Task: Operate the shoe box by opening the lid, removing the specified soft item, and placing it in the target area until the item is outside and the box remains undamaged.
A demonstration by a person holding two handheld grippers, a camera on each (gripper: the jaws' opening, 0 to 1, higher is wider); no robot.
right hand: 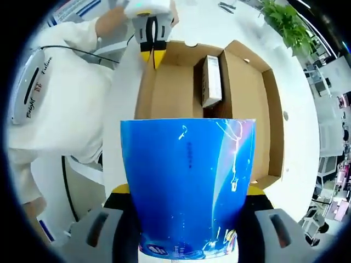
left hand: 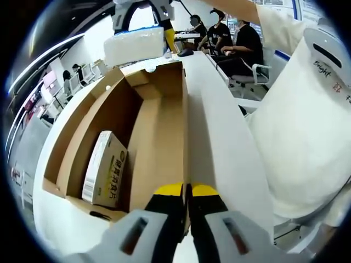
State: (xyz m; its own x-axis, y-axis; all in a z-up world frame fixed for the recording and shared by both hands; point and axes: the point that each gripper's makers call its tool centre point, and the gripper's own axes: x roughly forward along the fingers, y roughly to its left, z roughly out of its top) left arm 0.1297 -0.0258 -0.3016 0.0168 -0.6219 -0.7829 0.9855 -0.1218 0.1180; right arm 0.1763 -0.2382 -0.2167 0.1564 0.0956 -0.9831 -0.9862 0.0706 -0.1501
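Observation:
The brown cardboard shoe box (left hand: 98, 109) lies open on a white table. Inside it sits a small pale carton (left hand: 104, 170) with printed text. My left gripper (left hand: 186, 192) is shut on the thin top edge of the raised lid panel (left hand: 159, 142). Above the box's far end, my right gripper (left hand: 143, 32) is shut on a soft pack (left hand: 134, 46). In the right gripper view the soft blue pack (right hand: 186, 181) sits between my right gripper's (right hand: 186, 189) jaws, above the box (right hand: 247, 98). The left gripper (right hand: 152, 55) pinches the lid (right hand: 170, 87), and the carton (right hand: 211, 82) lies beyond.
The person holding the grippers wears a white shirt (left hand: 307, 126) close along the table's (left hand: 219, 126) side. Several people (left hand: 230, 38) sit at desks behind the table. A green plant (right hand: 285, 22) stands past the box. Bare tabletop (right hand: 296, 181) lies beside the box.

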